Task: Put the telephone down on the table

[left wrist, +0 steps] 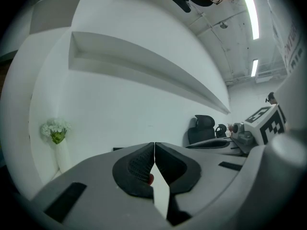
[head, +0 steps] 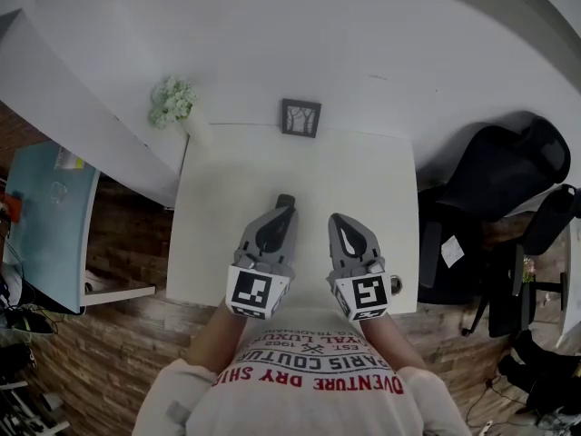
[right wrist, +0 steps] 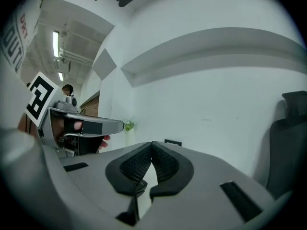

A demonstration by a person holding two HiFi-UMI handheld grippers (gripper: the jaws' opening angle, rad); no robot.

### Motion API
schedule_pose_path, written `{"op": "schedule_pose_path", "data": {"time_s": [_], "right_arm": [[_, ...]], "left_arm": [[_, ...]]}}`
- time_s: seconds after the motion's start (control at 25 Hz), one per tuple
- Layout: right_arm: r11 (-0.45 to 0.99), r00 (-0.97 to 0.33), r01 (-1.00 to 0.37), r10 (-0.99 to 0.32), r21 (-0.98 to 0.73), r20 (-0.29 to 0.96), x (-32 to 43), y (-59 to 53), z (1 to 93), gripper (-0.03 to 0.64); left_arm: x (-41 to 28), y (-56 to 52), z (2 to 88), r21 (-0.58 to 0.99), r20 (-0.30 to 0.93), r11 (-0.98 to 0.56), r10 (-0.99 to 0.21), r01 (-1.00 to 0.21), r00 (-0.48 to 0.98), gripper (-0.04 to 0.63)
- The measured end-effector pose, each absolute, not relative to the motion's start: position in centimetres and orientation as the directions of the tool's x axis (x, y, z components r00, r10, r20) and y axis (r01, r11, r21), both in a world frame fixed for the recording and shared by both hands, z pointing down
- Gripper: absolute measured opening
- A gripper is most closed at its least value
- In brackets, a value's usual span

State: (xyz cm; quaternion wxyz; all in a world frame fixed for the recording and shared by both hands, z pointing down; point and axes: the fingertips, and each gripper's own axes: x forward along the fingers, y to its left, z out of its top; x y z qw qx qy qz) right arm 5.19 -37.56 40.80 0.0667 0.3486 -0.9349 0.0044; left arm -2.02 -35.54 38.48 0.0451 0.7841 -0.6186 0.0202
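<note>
The white table (head: 209, 243) is carrying a flower vase (head: 196, 132) far left, a dark frame (head: 300, 117) at the back edge, and a small dark object (head: 285, 200) mid-table.

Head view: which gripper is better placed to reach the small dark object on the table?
Left, probably: the dark object lies just past the left gripper and its shut jaws; the right gripper, also shut, points beside it.

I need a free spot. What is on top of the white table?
A dark square frame at its far edge, a white vase of pale flowers at its far-left corner. The left gripper and right gripper hide the white table beneath them.
</note>
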Motion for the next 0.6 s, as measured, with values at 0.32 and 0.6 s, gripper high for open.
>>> {"op": "schedule_pose_path", "data": {"time_s": [0.32,0.6], "right_arm": [[0.748,-0.736,-0.661,-0.661,0.055,0.145,5.59,-37.37,41.01,0.025],[0.739,-0.726,-0.671,-0.670,0.052,0.155,5.95,-37.49,41.20,0.025]], "left_arm": [[-2.11,-35.28,39.17,0.035,0.108,-0.221,-0.969,-0.975,0.224,0.025],[-1.80,-35.28,39.30,0.001,0.109,-0.221,-0.969,-0.975,0.219,0.025]]}}
